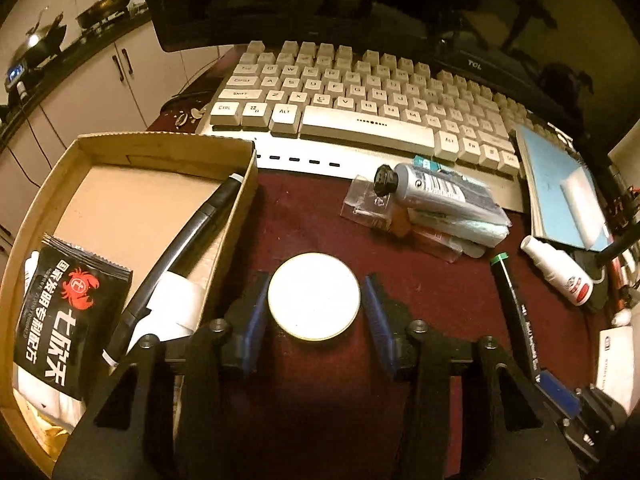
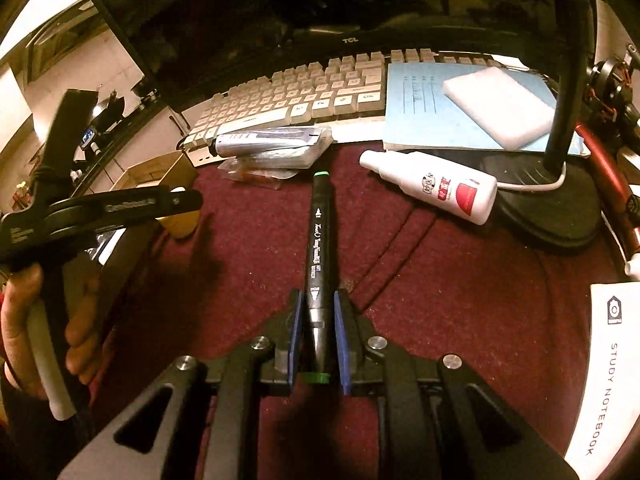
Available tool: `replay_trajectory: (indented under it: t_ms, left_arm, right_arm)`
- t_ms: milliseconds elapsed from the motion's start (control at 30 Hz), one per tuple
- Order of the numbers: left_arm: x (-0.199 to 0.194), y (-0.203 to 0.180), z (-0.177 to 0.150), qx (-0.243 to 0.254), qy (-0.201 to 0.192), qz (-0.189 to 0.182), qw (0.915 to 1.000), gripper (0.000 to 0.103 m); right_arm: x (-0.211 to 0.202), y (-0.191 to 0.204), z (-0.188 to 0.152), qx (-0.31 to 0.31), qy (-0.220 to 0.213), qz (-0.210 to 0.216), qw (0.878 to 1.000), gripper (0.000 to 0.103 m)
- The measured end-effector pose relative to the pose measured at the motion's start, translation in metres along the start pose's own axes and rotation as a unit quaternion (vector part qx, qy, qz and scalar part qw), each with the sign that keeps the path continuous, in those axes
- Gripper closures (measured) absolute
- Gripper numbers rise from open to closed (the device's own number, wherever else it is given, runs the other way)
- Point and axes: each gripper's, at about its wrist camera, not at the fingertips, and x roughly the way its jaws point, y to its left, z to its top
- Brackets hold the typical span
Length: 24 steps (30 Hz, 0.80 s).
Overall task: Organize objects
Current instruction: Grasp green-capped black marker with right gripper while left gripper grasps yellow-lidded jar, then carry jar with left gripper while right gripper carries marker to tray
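Observation:
A round white tin [image 1: 314,296] lies on the dark red cloth between the blue pads of my left gripper [image 1: 315,308], which is open with small gaps on both sides. A cardboard box [image 1: 240,216] at the left holds a black marker [image 1: 188,248], a black snack packet [image 1: 68,316] and white items. My right gripper [image 2: 317,332] has its pads against a black green-capped marker [image 2: 318,256] that lies on the cloth pointing away; the marker also shows in the left wrist view [image 1: 514,312]. The left gripper's body and the hand on it [image 2: 60,220] show at the left.
A white keyboard [image 1: 360,116] and a TCL monitor [image 2: 280,8] stand at the back. A silver tube [image 1: 436,188] lies on clear packets. A white spray bottle [image 2: 432,186], a blue notebook with a white sponge [image 2: 498,112], a lamp base [image 2: 560,208] and a Study Notebook [image 2: 604,368] are at the right.

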Motion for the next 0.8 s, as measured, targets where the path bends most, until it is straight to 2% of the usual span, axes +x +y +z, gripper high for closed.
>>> replay_trajectory:
  t_ms: [167,333,400,467,567,633,667,700,767,800]
  left_arm:
    - [-0.008,-0.002,-0.014,0.004,-0.006,0.002,1.0000,0.063]
    - [-0.035,-0.013,-0.050,0.034,-0.002,-0.020,0.9992,0.063]
    - [-0.050,-0.016,-0.069,0.047,-0.003,-0.038,0.9981,0.063]
    - [-0.060,-0.019,-0.084,0.054,-0.002,-0.051,0.9972,0.063]
    - [-0.068,-0.019,-0.100,0.061,-0.001,-0.062,0.9962,0.063]
    - [-0.067,-0.018,-0.100,0.062,0.000,-0.062,0.9962,0.063]
    - [-0.065,-0.016,-0.100,0.062,0.000,-0.060,0.9963,0.063]
    - [-0.064,-0.014,-0.100,0.057,0.001,-0.059,0.9966,0.063]
    - [-0.060,-0.009,-0.099,0.049,0.000,-0.066,0.9966,0.063]
    - [-0.059,-0.009,-0.099,0.046,-0.001,-0.069,0.9966,0.063]
  right_arm:
    - [0.001,0.002,0.002,-0.002,0.000,0.005,1.000,0.080]
    - [0.002,0.007,0.007,-0.011,-0.006,-0.005,1.000,0.078]
    - [0.004,0.010,0.012,-0.017,-0.004,-0.011,1.000,0.068]
    - [0.008,0.014,0.017,-0.028,-0.007,-0.020,0.999,0.063]
    - [0.019,0.019,0.022,-0.047,-0.004,-0.036,0.998,0.063]
    - [0.024,0.019,0.023,-0.048,-0.004,-0.048,0.998,0.064]
    - [0.025,0.018,0.023,-0.050,-0.007,-0.056,0.997,0.071]
    - [0.025,0.018,0.023,-0.053,-0.008,-0.066,0.996,0.083]
    - [0.023,0.015,0.021,-0.049,-0.007,-0.068,0.997,0.090]
    - [0.021,0.015,0.019,-0.046,-0.006,-0.065,0.997,0.090]
